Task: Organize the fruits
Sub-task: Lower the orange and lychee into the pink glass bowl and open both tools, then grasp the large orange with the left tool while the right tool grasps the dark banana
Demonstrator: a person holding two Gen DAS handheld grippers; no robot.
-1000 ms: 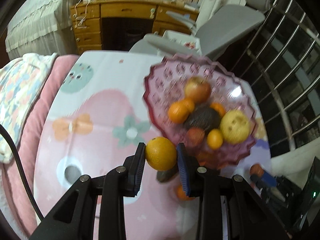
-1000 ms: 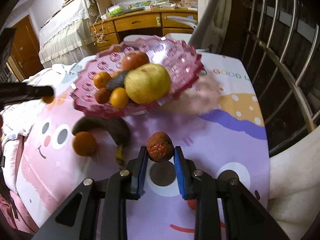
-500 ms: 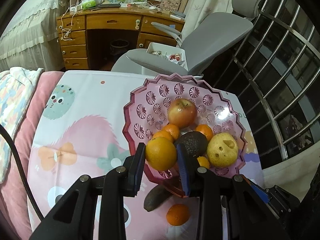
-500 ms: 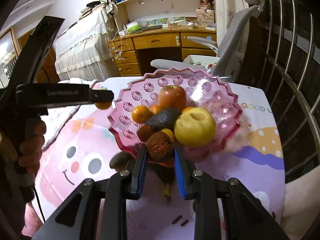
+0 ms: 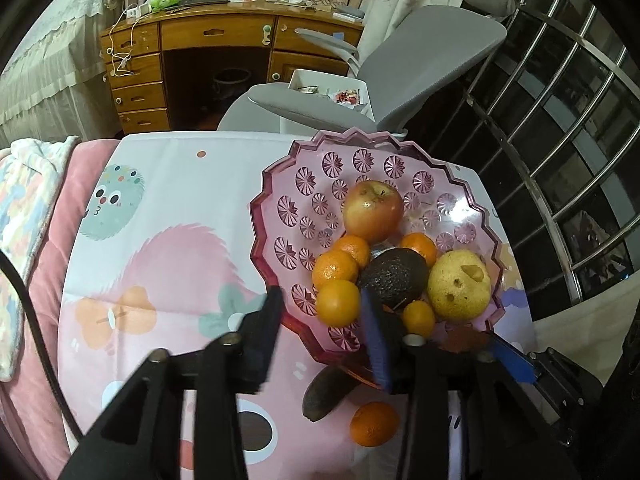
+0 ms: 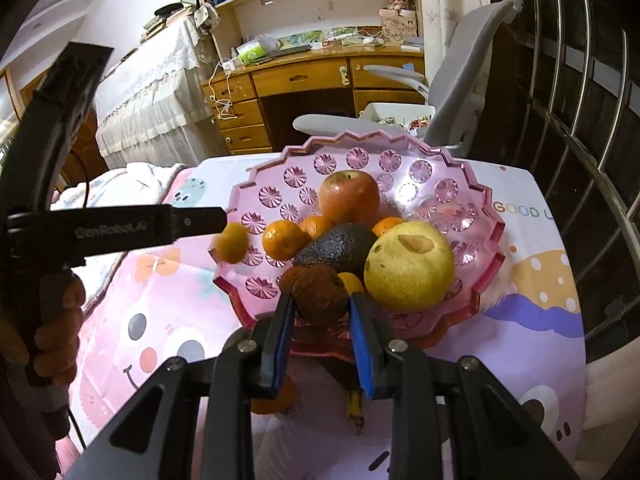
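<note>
While your left gripper [image 5: 324, 320] blurs as its jaws spread, the orange [image 5: 338, 303] sits loose between them at the pink bowl's [image 5: 280, 208] near-left rim. Behind it lie mandarins, an avocado [image 5: 394, 276], an apple [image 5: 373, 211] and a pear [image 5: 459, 290]. Your right gripper [image 6: 320, 312] pinches a brown wrinkled fruit [image 6: 318, 294] over the near rim, half hiding the banana [image 6: 352, 396].

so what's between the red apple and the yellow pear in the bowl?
In both wrist views, a dark avocado and a small orange behind it lie between the red apple and yellow pear in the pink bowl.
</note>
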